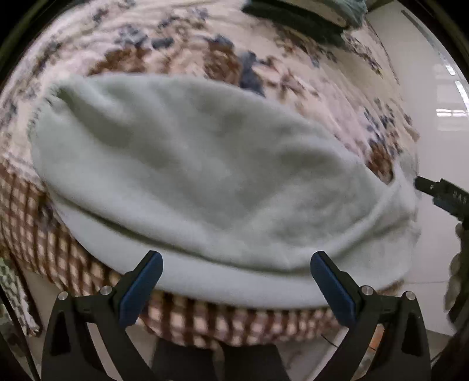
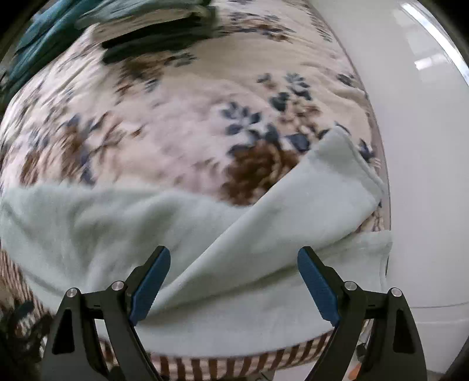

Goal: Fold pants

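The pale mint fleece pants (image 1: 205,175) lie folded on a floral blanket (image 1: 181,49) near the bed's front edge. My left gripper (image 1: 236,263) is open, just above the near folded edge, holding nothing. In the right wrist view the pants (image 2: 234,234) show a leg end folded up diagonally toward the right edge (image 2: 346,175). My right gripper (image 2: 234,263) is open over that fabric, holding nothing. The right gripper's tip shows at the right edge of the left wrist view (image 1: 439,190).
The blanket (image 2: 164,126) has a brown checked border (image 1: 35,222) along the front. Dark and teal clothes are piled at the far side (image 1: 307,17), (image 2: 88,26). White glossy floor (image 2: 425,175) lies to the right of the bed.
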The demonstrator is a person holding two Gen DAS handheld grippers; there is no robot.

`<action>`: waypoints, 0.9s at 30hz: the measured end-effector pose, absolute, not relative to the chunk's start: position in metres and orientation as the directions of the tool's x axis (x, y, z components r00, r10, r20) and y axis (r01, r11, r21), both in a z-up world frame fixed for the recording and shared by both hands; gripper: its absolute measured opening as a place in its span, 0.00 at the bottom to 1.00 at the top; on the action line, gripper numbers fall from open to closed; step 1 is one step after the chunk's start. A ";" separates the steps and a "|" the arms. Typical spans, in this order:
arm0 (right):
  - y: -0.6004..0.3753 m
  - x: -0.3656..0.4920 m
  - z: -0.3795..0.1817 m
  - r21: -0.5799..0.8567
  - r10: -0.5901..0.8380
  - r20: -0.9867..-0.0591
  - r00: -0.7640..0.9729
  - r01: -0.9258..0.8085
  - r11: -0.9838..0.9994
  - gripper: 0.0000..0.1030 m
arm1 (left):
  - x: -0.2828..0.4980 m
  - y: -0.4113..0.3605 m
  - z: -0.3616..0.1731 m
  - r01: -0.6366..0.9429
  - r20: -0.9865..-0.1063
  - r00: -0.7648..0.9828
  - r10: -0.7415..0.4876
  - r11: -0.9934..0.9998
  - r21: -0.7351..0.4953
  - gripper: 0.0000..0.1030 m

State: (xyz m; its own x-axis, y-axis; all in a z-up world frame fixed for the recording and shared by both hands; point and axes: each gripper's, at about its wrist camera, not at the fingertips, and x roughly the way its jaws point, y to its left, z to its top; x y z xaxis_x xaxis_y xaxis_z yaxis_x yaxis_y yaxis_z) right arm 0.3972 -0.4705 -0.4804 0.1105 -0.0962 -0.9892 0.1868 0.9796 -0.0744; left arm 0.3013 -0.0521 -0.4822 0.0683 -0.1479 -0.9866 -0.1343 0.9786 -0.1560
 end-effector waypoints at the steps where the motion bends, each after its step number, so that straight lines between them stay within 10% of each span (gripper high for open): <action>1: -0.479 0.408 -0.487 -0.092 -0.116 -0.988 0.106 0.205 0.974 0.88 | 0.304 -0.044 -0.480 -0.140 -0.989 0.093 -0.119 0.981 -0.131 1.00; 13: -0.546 0.490 -0.593 -0.206 -0.167 -0.978 -0.127 0.428 0.880 0.87 | 0.321 0.069 -0.516 -0.411 -0.961 0.125 0.249 0.894 0.178 1.00; 15: -0.550 0.483 -0.602 -0.250 -0.200 -0.967 -0.159 0.427 0.869 0.54 | 0.316 0.090 -0.525 -0.484 -0.971 0.097 0.218 0.863 0.146 1.00; 16: -0.555 0.475 -0.598 -0.237 -0.198 -0.971 -0.134 0.454 0.859 0.09 | 0.314 0.098 -0.529 -0.514 -0.978 0.082 0.194 0.849 0.125 1.00; 27: -0.640 0.263 -0.530 0.134 -0.041 -0.984 0.175 0.864 0.486 0.09 | 0.297 0.114 -0.538 -0.574 -0.985 0.171 0.021 0.815 -0.082 1.00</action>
State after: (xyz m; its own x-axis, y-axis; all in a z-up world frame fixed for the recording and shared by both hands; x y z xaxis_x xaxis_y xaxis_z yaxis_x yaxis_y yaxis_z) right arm 0.2630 -0.6396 -0.5298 0.1751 -0.0407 -0.9837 0.8638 0.4858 0.1337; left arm 0.2972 0.1144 -0.5384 0.1710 0.0214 -0.9850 -0.5742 0.8146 -0.0820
